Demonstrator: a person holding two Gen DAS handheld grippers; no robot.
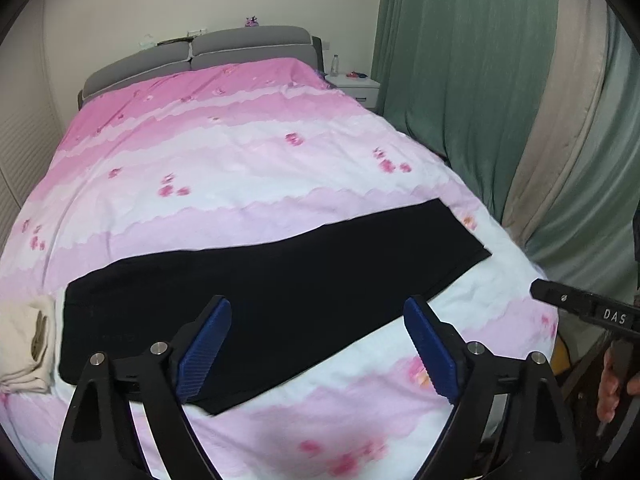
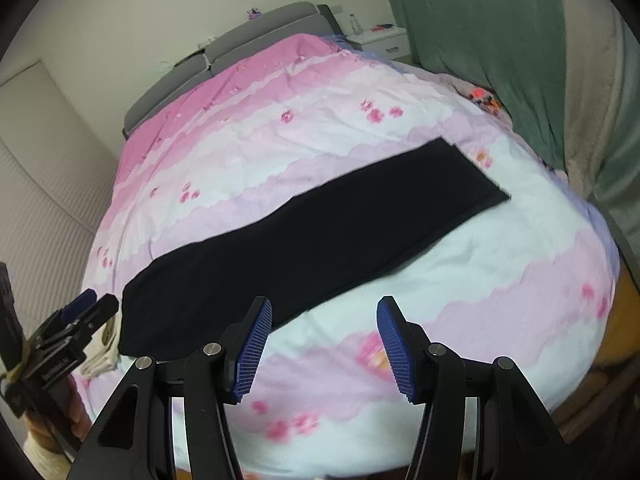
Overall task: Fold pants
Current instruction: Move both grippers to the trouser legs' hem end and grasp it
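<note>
Hovering released, left gripper (image 1: 318, 344) and right gripper (image 2: 324, 346) hide part of the black pants (image 1: 256, 292).

The bed (image 1: 224, 168) fills most of the room, spread with a cover banded in pink, lilac and white and dotted with small pink flowers. A grey padded headboard (image 1: 192, 56) closes the far end. Across the near part of the cover lie the black pants (image 1: 256, 292) — flat, laid legs together in one long strip running slantwise, the waist end to the left, the hems toward the right edge. Just beside the waist end sits a folded cream garment (image 1: 30, 344) — a small neat stack.
</note>
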